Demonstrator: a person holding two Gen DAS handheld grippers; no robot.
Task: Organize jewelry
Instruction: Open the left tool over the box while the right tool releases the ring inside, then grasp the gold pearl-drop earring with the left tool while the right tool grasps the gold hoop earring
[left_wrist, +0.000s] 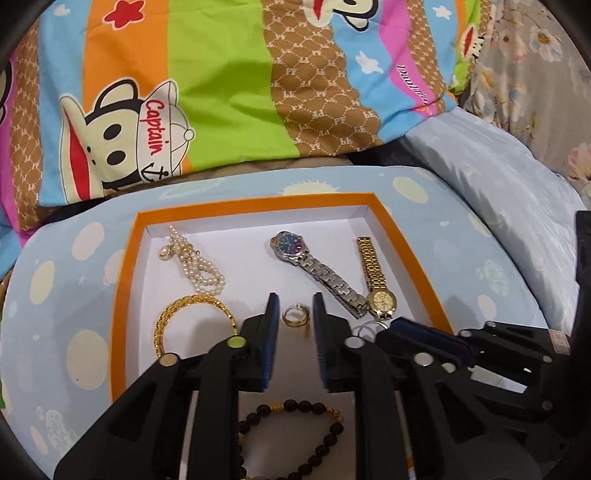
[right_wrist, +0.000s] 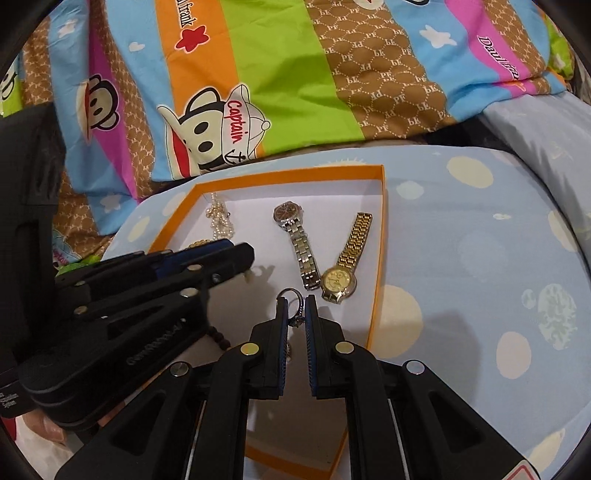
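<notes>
Silver ring (right_wrist: 293, 308) pinched in right claw (right_wrist: 295, 306), half hidden, left claw (left_wrist: 294, 310) open around gold ring (left_wrist: 294, 318).

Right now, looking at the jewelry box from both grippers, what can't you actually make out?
- Dark bead bracelet, left wrist view: partly hidden behind the left gripper and cut off by the bottom edge.
- Silver ring in the right gripper, right wrist view: its decorated part is too small to tell.
- Gold bangle, left wrist view: its right end is covered by a finger; in the right wrist view, almost wholly hidden.
</notes>
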